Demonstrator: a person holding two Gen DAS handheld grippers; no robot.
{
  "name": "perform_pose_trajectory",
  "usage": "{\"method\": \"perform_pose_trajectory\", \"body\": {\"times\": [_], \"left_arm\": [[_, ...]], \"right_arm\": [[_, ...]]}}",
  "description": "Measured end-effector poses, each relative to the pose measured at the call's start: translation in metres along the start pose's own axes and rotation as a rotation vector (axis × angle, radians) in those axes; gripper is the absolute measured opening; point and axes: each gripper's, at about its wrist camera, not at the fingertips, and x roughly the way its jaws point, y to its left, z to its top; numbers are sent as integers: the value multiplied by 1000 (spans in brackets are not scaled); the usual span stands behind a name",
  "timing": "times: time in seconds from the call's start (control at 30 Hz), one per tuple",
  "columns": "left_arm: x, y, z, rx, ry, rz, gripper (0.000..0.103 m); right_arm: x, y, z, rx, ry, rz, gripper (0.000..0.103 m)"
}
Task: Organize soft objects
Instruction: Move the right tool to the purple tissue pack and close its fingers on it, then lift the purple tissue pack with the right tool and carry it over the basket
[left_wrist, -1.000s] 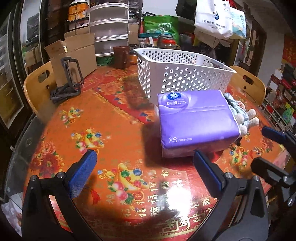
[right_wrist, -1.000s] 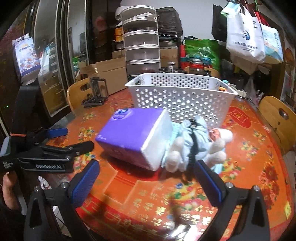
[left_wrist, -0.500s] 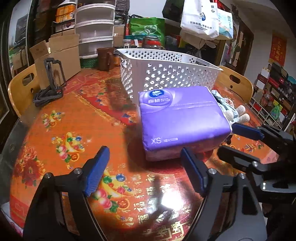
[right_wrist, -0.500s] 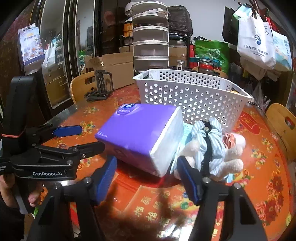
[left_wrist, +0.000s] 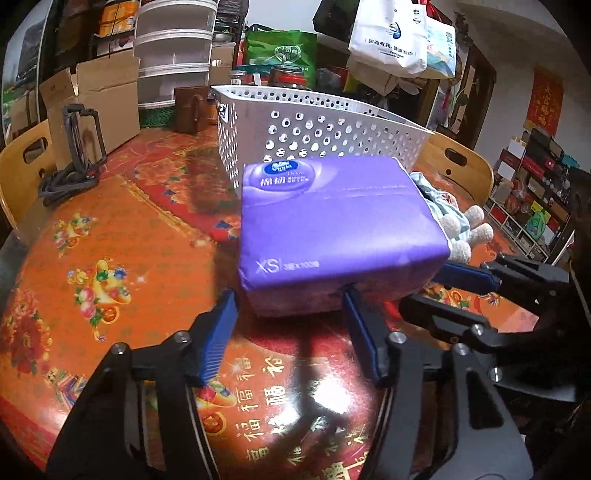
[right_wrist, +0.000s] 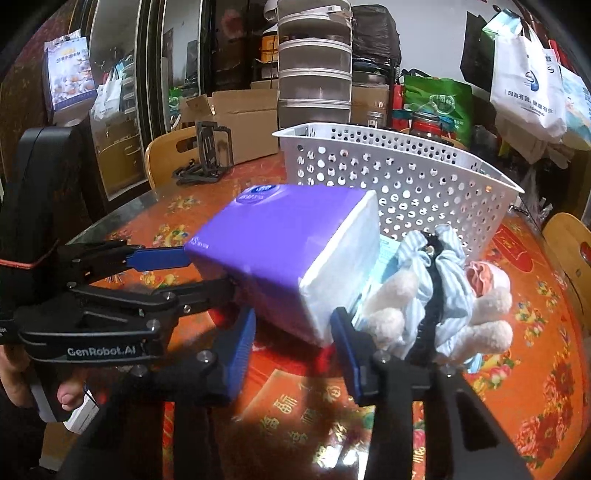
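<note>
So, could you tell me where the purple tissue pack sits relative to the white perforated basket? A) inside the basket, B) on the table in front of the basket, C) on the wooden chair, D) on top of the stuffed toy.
B: the purple tissue pack lies on the table, on the near side of the white perforated basket, with the stuffed toy beside it.

- Left gripper: jaws parted, blue-padded fingers level and pointing forward, low over the table.
- Right gripper: jaws parted, fingers level, low over the table's near edge.
</note>
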Motion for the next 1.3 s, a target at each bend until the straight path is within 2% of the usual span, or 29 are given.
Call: {"method": "perform_pose_trajectory", "body": {"times": [0.23, 0.47, 0.7, 0.87, 1.07, 1.3], "left_arm": [[2, 1, 1, 11, -9, -38, 53], [6, -5, 2, 39, -9, -17, 52], [2, -11, -1, 30, -29, -2, 42], [-2, -16, -2, 27, -36, 3, 41], [-18, -27, -1, 50, -74, 13, 41], [-41, -39, 4, 73, -121, 29, 41]], "right_arm": [[-2, -3, 6, -17, -13, -2, 41], [4, -1, 9, -55, 1, 16, 41], [3, 0, 8, -60, -18, -4, 37], [-2, -3, 6, -57, -38, -27, 35], [-6, -5, 1, -54, -60, -47, 35], [-15, -7, -1, -42, -99, -50, 28]]}}
